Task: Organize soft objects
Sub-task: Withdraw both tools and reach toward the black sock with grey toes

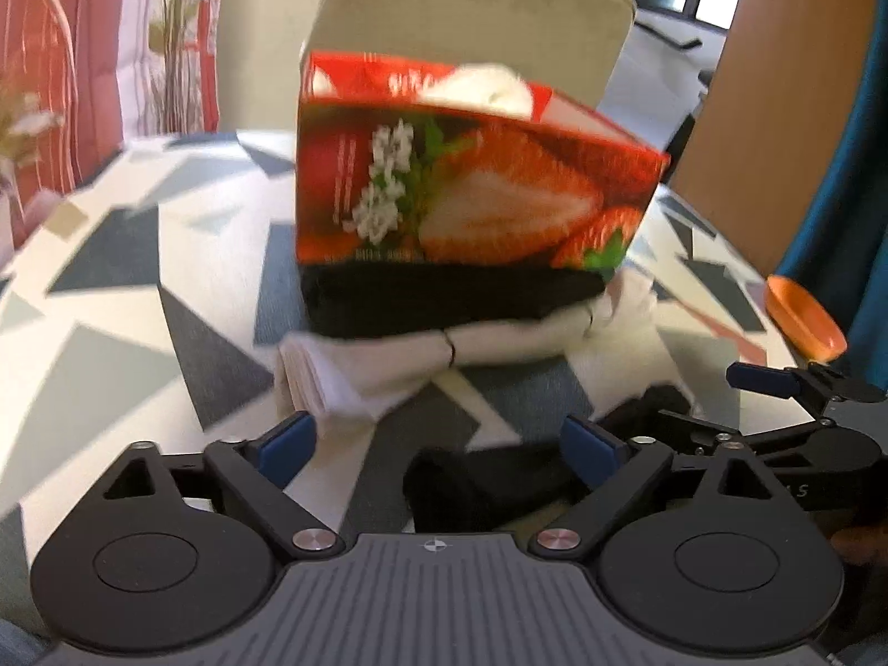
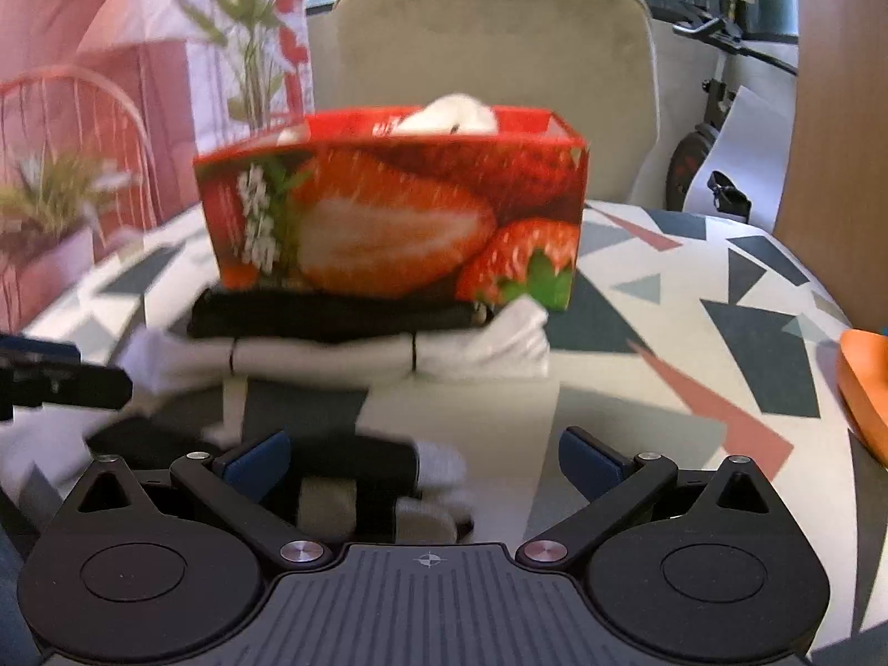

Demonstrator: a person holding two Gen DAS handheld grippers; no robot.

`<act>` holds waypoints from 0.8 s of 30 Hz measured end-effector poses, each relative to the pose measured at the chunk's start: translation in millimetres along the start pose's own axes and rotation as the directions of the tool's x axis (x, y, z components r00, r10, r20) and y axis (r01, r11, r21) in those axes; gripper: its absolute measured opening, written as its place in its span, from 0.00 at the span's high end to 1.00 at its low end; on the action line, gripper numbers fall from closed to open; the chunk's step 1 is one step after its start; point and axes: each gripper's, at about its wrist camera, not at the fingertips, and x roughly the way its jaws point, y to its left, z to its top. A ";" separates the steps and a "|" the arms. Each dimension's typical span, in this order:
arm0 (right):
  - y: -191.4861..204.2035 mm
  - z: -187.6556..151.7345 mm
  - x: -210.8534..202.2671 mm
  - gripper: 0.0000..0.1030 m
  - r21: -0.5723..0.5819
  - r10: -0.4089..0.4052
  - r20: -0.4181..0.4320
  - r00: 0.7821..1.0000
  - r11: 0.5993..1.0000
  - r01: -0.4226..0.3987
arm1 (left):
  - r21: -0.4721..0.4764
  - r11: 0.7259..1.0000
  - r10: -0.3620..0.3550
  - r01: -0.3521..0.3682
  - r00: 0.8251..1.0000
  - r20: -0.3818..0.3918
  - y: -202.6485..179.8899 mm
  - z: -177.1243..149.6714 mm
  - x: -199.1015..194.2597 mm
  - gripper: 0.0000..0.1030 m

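A red strawberry-print box with white cloth poking out of its top stands on a folded black cloth and a rolled white cloth on the patterned table. The box also shows in the right wrist view, with the black cloth and white roll under it. My left gripper is open, with a loose black sock lying between its jaws. My right gripper is open over a black and white sock pile. The right gripper also shows in the left wrist view.
The table has a cloth with grey and pink triangles. An orange dish sits at the right edge, also in the right wrist view. A beige chair stands behind the box. Potted plants stand at the left.
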 end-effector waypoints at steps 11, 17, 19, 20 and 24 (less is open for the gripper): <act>1.8 -10.6 17.2 0.00 -0.019 -0.028 -0.077 0.997 0.999 0.026 | -0.023 1.000 -0.021 0.020 0.997 -0.068 6.8 -13.2 12.1 0.31; -11.9 -14.3 21.4 0.00 0.057 0.031 -0.093 0.995 0.998 -0.025 | -0.035 0.999 -0.028 0.025 0.996 -0.084 8.2 -14.7 14.8 0.31; -10.7 -14.4 21.3 0.00 0.054 0.028 -0.093 0.995 0.998 -0.023 | -0.035 0.999 -0.031 0.029 0.996 -0.085 8.4 -15.3 15.1 0.31; -11.1 -14.5 21.3 0.00 0.056 0.029 -0.093 0.995 0.998 -0.024 | -0.035 0.999 -0.032 0.029 0.996 -0.086 8.1 -14.7 16.1 0.31; -11.3 -14.5 21.2 0.00 0.058 0.030 -0.092 0.995 0.998 -0.025 | -0.030 0.999 -0.039 0.036 0.995 -0.087 8.2 -14.6 17.3 0.30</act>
